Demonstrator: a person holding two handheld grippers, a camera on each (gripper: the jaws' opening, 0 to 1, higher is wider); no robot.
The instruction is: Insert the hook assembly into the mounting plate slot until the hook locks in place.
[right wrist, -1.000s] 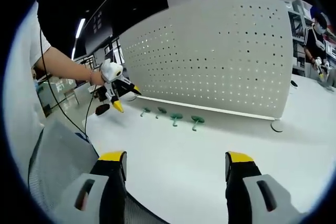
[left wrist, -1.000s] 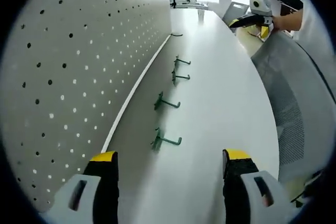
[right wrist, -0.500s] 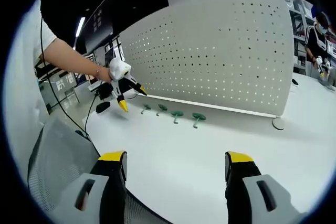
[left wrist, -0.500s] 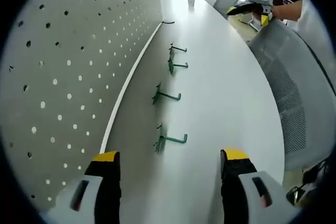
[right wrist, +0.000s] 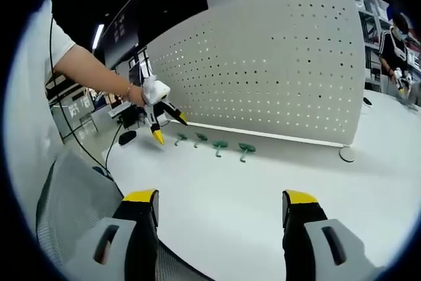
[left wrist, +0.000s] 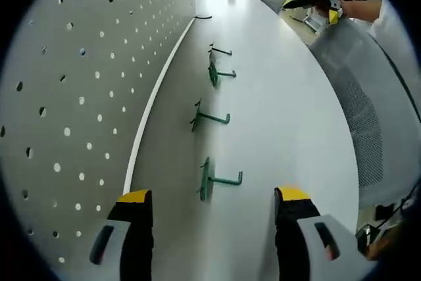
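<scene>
The left gripper (left wrist: 210,228) has its yellow-tipped jaws spread wide and holds nothing; it hovers low over the white table (left wrist: 289,116), aimed along the base of the upright white pegboard (left wrist: 79,83). Four green hooks lie in a row on the table beside the pegboard's foot. The nearest hook (left wrist: 217,179) lies just ahead of the jaws, roughly centred between them, and is not touched by either. The second hook (left wrist: 209,118) lies farther along the row, and the third hook (left wrist: 220,74) and fourth hook (left wrist: 218,50) lie close together beyond it. In the right gripper view, the right gripper (right wrist: 217,225) also has its jaws wide apart and empty, held above the near table edge and a grey mesh chair back (right wrist: 72,208), well apart from the hooks. From this view the pegboard (right wrist: 276,70) stands upright on the table (right wrist: 263,189), with the row of green hooks (right wrist: 214,144) in front of its lower edge. The left gripper (right wrist: 158,111) appears here, carried by the person's hand (right wrist: 135,95), positioned just beside the left end of the hook row. A round grey disc (right wrist: 346,154) lies on the table near the pegboard's right end.
</scene>
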